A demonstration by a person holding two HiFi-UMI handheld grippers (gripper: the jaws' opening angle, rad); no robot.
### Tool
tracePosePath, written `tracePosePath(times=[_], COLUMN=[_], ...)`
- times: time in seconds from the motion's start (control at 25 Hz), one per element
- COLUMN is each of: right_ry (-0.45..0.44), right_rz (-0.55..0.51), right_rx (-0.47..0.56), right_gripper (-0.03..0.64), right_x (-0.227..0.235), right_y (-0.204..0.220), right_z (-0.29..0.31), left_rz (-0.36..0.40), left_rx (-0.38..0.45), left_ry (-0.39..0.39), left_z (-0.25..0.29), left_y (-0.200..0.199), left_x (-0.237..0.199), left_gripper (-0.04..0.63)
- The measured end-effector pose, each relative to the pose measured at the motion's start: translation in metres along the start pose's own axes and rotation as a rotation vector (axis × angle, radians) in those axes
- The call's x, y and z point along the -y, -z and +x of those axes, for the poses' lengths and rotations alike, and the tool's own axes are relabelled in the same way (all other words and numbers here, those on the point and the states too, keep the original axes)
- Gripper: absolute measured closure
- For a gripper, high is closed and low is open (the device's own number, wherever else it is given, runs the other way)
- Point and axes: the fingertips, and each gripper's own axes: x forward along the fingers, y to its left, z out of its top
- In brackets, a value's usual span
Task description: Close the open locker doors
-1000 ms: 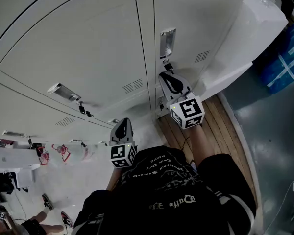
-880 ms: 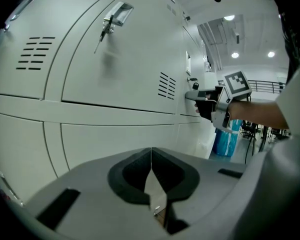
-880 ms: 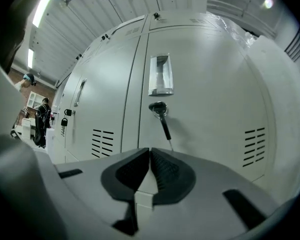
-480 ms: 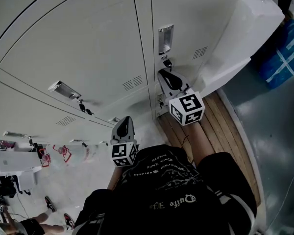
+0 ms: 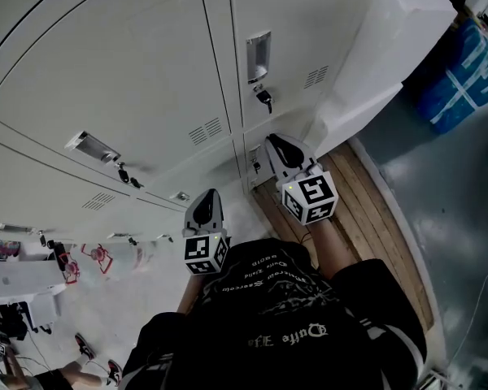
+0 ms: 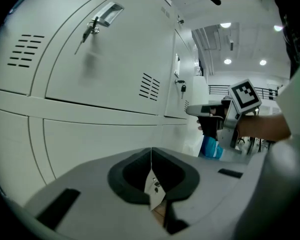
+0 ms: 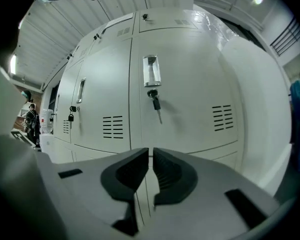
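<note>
**Q:** What are you holding, nearest first?

**A:** Nothing. My left gripper (image 6: 151,159) is riding low beside my body, its jaws pressed together and empty. My right gripper (image 7: 150,156) is reaching further forward. Its jaws are all but touching, with only a thin slit between them and nothing in it.

**Q:** And the locker doors (image 5: 130,71)?

**A:** They are standing straight ahead of both grippers. The lower door (image 7: 217,156) is lying flush just beyond my right jaws. So is the upper door (image 7: 190,84) above it, where a key (image 7: 155,104) is hanging from the lock. Further right, a white panel (image 7: 257,109) is jutting out from the locker front. I am judging it an open door, though I cannot tell for sure.

**Q:** What could go wrong from here?

**A:** Swinging toward that panel, I am risking clipping the hanging key with the closed tips. Pushing too hard could be sending the door bouncing back off its frame, unlatched. Pushing near the hinge, the tips may be skidding across the smooth paint.
</note>
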Motion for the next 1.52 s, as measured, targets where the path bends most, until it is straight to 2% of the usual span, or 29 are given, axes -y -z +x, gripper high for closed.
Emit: tracePosePath(times=[0.28,0.6,1.52], right_ry=[0.118,0.180,0.141], right_rz=[0.016,0.030,-0.050], right_rx=[-0.010,-0.053,-0.052], right_gripper=[0.598,0.603,0.612], right_x=[0.006,0.005,-0.014], right_y=[0.029,0.057,0.056], right_z=[-0.045,-0.081,-0.092], left_rz=[0.015,0.020,0.032], left_rx=[0.017,0.032,0.078], left_ry=[0.062,0.121,0.111], left_z=[0.009,0.015,0.007], left_y=[-0.010,-0.011,-0.020], left_x=[0.029,0.058,0.070], left_gripper=[0.586,0.588,0.588])
